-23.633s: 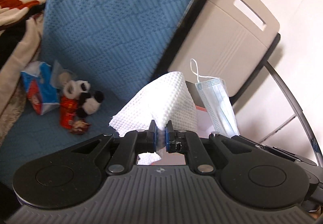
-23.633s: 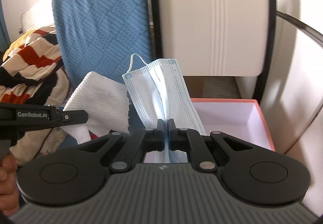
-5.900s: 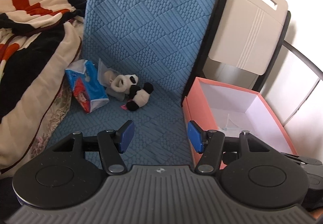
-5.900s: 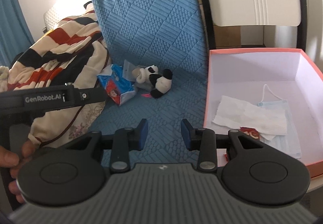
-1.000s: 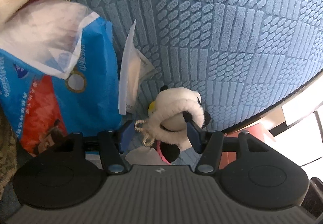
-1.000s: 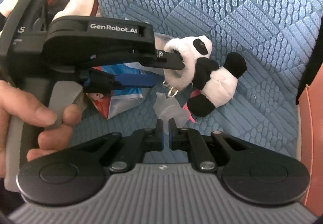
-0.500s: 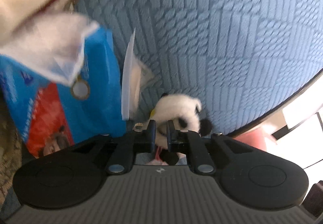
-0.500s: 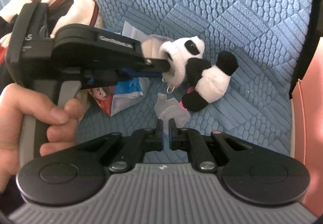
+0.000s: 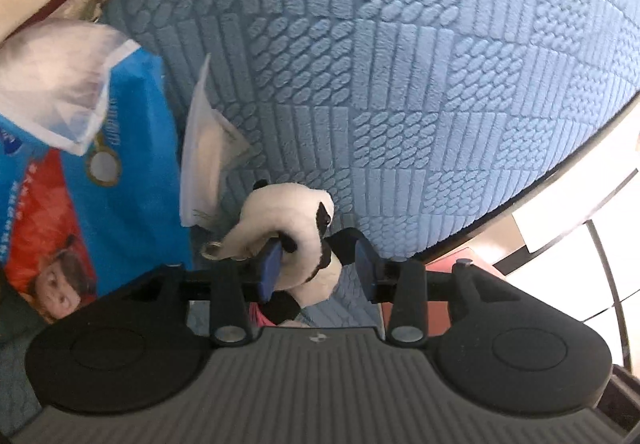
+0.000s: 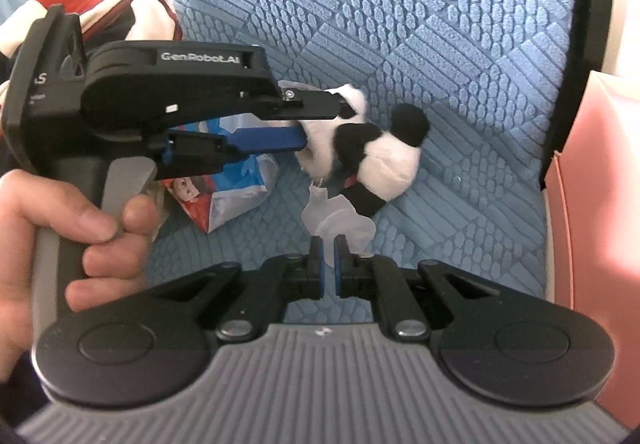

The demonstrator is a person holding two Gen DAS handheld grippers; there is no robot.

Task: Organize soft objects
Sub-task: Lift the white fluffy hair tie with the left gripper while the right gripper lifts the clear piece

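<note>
A small plush panda point(image 10: 376, 156) lies on the blue quilted seat point(image 10: 460, 204). My left gripper point(image 9: 318, 268) has its jaws spread around the panda's head point(image 9: 296, 212); the left pad touches it and the right pad stands clear. From the right wrist view the left gripper point(image 10: 320, 120) reaches in from the left. My right gripper point(image 10: 328, 268) is shut on a clear plastic tag point(image 10: 340, 224) that hangs below the panda.
A blue and red tissue pack point(image 9: 60, 172) lies left of the panda, also seen in the right wrist view point(image 10: 224, 188). A pink box point(image 10: 592, 184) stands at the right. A striped blanket point(image 10: 100, 4) lies at the far left.
My left gripper's jaws, nearly closed by the panda's head half a second ago, have spread apart again. The panda sits slightly higher. My right gripper stays shut on the tag.
</note>
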